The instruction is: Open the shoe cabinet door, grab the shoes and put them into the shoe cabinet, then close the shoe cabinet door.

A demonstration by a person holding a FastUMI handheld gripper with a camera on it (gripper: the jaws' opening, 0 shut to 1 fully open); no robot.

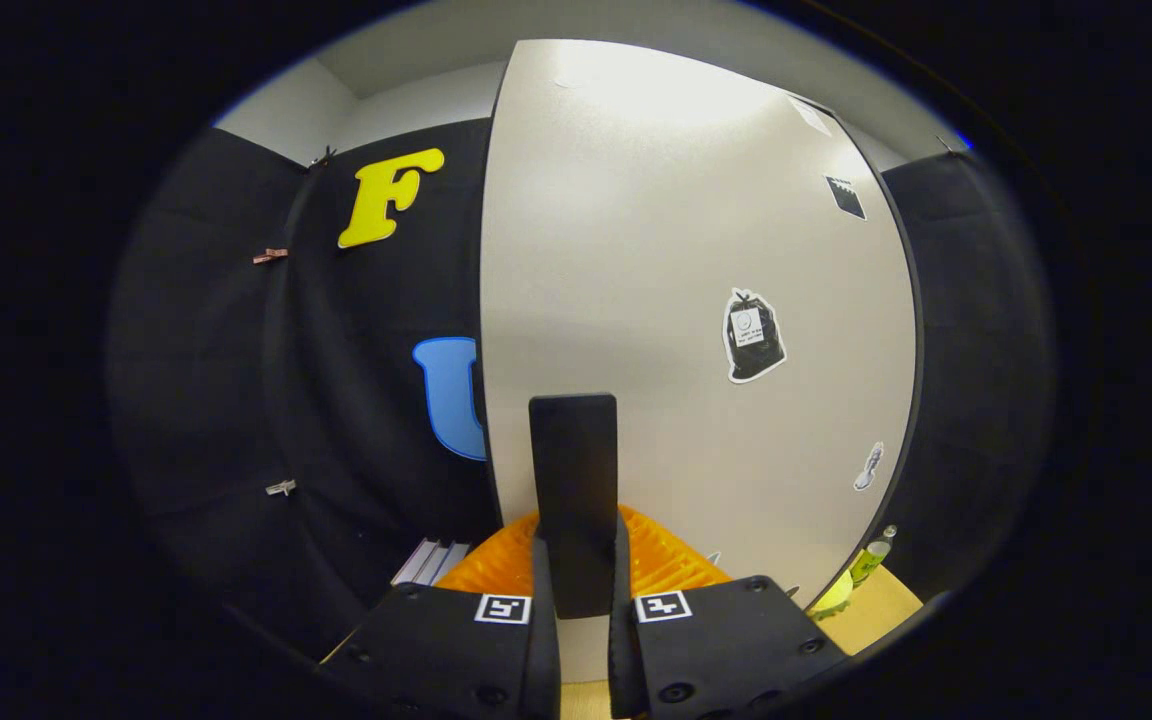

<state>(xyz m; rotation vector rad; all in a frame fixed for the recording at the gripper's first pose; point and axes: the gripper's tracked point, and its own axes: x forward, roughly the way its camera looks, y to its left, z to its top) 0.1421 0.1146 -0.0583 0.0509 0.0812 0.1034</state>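
1. Far left, you've got the booth wall [236,380], with small clips [270,256] pinned to it, one high and one lower.
2. Low down, just left of the tool, there's a stack of flat pale slats or boards [433,562] (can't tell what they are).
3. Centre: your tool [574,600] has its fingers [543,610] drawn in close on a dark flat upright slab [573,500], which looks like the cabinet door handle, though you can't confirm that from here. Both fingers sit against its sides, so read it as clamped on the handle.
4. Behind the handle, on both sides of the fingers, there's an orange ribbed item [661,560]. It's partly hidden, so you can't tell if it's the shoe or a rack.
5. The shoe cabinet door [636,260] is the big pale panel with a dark edge, right ahead of the fingers and rising well beyond them. The handle stands against its lower part.
6. Stickers are on the door to the right of the handle: a black bag-shaped one [754,336] mid-height, a small dark one [845,197] up top, and a small pale one [869,467] lower near the edge.
7. Bottom right, past the door edge, a yellow-green bottle-like thing [868,562] sits on the wooden table [876,610].
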